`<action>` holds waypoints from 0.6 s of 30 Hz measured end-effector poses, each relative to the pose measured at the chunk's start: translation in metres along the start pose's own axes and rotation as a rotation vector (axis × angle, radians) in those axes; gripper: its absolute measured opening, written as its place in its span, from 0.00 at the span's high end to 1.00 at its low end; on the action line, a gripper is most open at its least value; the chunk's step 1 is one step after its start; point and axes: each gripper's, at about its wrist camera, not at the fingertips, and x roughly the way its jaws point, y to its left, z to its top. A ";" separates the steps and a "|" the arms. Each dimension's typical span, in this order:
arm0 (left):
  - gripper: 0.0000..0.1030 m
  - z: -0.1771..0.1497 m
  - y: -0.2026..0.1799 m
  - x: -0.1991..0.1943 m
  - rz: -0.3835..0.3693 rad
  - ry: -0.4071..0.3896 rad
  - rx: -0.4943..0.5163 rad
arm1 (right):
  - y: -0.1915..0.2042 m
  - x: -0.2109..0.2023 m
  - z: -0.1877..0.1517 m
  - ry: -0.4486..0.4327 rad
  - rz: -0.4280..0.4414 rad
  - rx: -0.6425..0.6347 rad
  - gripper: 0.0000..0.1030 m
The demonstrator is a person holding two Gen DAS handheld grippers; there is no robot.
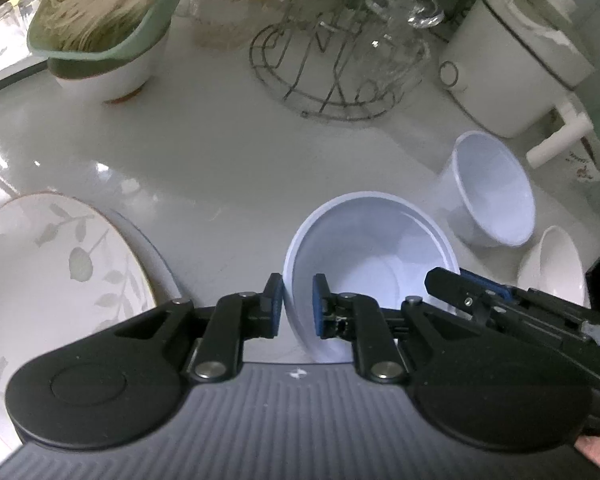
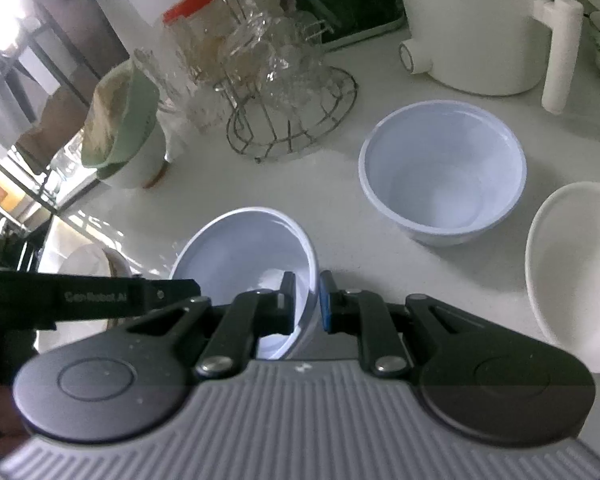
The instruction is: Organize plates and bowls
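Note:
A pale blue bowl [image 1: 372, 252] is gripped from two sides. My left gripper [image 1: 298, 304] is shut on its left rim, one pad inside and one outside. My right gripper [image 2: 306, 300] is shut on the opposite rim of the same bowl [image 2: 244, 248]. The right gripper [image 1: 456, 284] also shows at the bowl's right edge in the left wrist view. A second pale blue bowl [image 2: 444, 172] stands upright behind it on the counter. A white bowl [image 2: 572, 272] sits at the right. To the left lies a leaf-patterned plate [image 1: 52, 272].
At the back, a wire rack [image 1: 324, 76] holds glassware. A white appliance with a handle [image 2: 472, 28] stands at the back right. A green-rimmed white container of thin sticks [image 1: 104, 28] is at the back left. The white counter [image 1: 228, 152] lies between them.

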 end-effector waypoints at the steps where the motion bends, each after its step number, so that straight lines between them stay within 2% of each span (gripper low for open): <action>1: 0.84 0.000 0.002 0.001 0.004 0.004 -0.004 | 0.000 0.002 -0.001 0.004 0.000 -0.001 0.85; 7: 0.83 0.002 0.008 -0.005 0.020 -0.014 -0.016 | 0.003 0.008 -0.003 0.026 0.014 -0.005 0.85; 13: 0.69 0.004 0.007 -0.017 0.045 -0.040 -0.003 | 0.008 0.000 0.000 0.006 0.017 -0.023 0.82; 15: 0.64 0.004 0.008 -0.023 0.047 -0.049 -0.008 | 0.011 -0.005 0.001 -0.007 0.022 -0.040 0.73; 16: 0.64 0.004 0.008 -0.026 0.047 -0.055 -0.008 | 0.011 -0.008 0.001 -0.015 0.020 -0.047 0.63; 17: 0.64 0.004 0.008 -0.030 0.046 -0.060 -0.006 | 0.011 -0.012 0.001 -0.025 0.015 -0.052 0.58; 18: 0.64 0.004 0.008 -0.033 0.045 -0.065 -0.004 | 0.012 -0.015 0.001 -0.035 0.014 -0.058 0.57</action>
